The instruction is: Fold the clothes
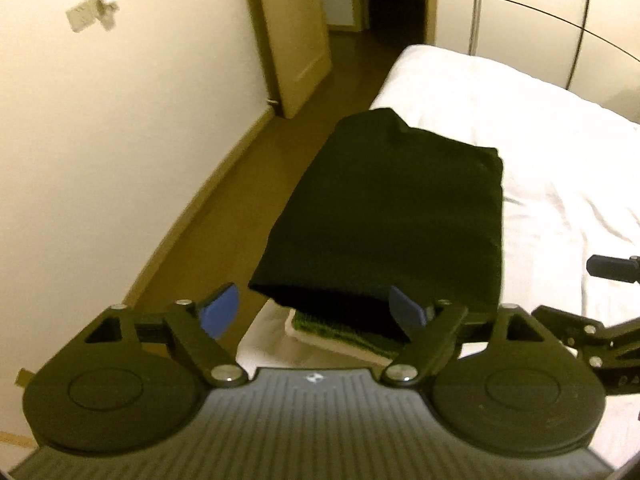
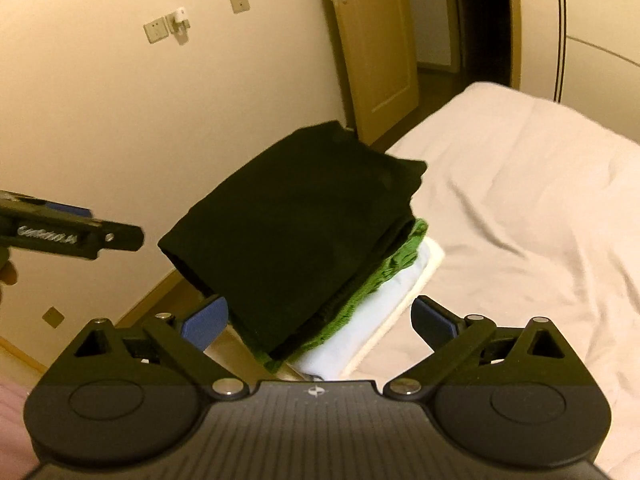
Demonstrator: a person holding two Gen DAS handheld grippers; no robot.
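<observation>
Blue pads (image 1: pixel 219 312) tip both fingers of the left gripper (image 1: pixel 314 312), and its jaws stand wide apart with nothing pressed between them. In the left wrist view the near edge of a folded black garment (image 1: pixel 392 216) lies ahead of the gap, and the right-hand pad overlaps that edge in the picture; whether it touches the cloth cannot be told. The right gripper (image 2: pixel 320 324) is likewise spread wide, its blue-padded fingers (image 2: pixel 206 322) standing on either side of the stack's near corner without gripping it.

Black garment lies flat on top of a stack of folded clothes. Under it a green knitted piece (image 2: pixel 360 300) shows along the right and near edges, and under that a white folded piece (image 2: pixel 372 324). A pale, cream-coloured layer (image 2: pixel 424 276) lies at the bottom, its nature unclear. The stack sits at the corner of a bed with a white sheet (image 2: pixel 520 208), close to the edge nearest the wall.

From the right wrist view the left gripper's black body enters at the left edge, level with the stack and apart from it. Beyond the bed: a cream wall (image 1: pixel 120 140) with switch plates (image 2: pixel 156 32), a brown floor (image 1: pixel 260 168), and a wooden door (image 2: pixel 372 52) ajar on a dark hallway
</observation>
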